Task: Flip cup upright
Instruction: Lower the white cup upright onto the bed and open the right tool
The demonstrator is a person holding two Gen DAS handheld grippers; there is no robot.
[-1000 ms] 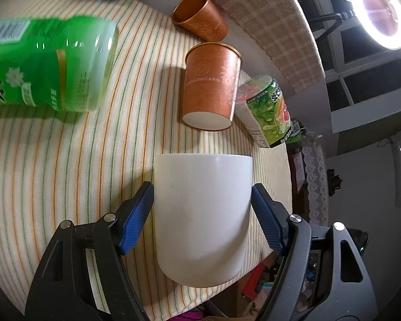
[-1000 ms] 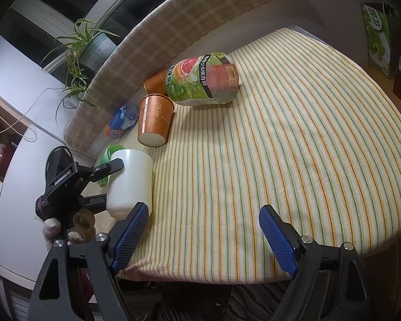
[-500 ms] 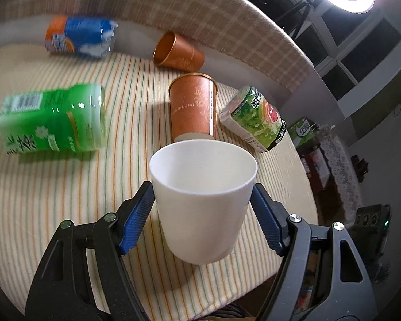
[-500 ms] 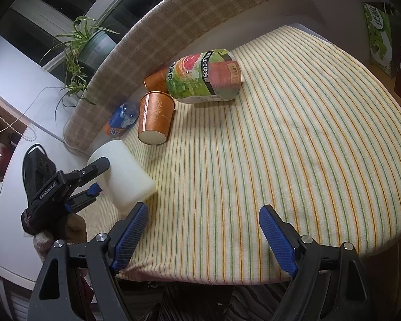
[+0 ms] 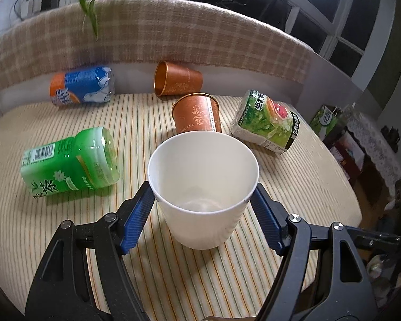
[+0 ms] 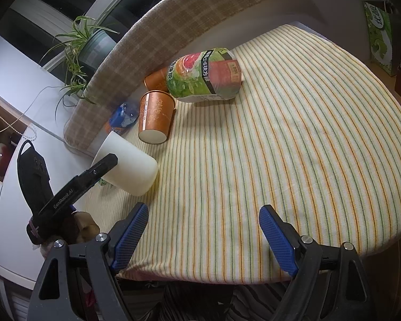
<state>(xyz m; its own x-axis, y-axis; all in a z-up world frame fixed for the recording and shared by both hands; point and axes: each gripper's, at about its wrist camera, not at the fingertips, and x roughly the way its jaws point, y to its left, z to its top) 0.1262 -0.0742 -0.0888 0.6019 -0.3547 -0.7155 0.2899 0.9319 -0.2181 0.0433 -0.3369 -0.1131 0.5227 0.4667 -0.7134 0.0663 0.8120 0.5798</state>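
My left gripper (image 5: 203,215) is shut on a plain white cup (image 5: 203,184), its blue pads against both sides. The cup's mouth faces up and toward the camera, and its base is close to the striped tablecloth (image 5: 189,275). In the right wrist view the white cup (image 6: 131,165) is tilted, mouth to the upper left, base low near the cloth, with the left gripper's black body (image 6: 74,187) beside it. My right gripper (image 6: 203,238) is open and empty above the table's near edge.
An orange paper cup (image 5: 197,113) stands upside down behind the white cup; a second orange cup (image 5: 176,79) lies on its side. A green bottle (image 5: 69,164), a blue and orange bottle (image 5: 80,85) and a green-labelled bottle (image 5: 267,123) lie on the cloth.
The left gripper has turned the white cup from lying with its mouth away to tilted nearly upright, mouth up. The right gripper has not moved.
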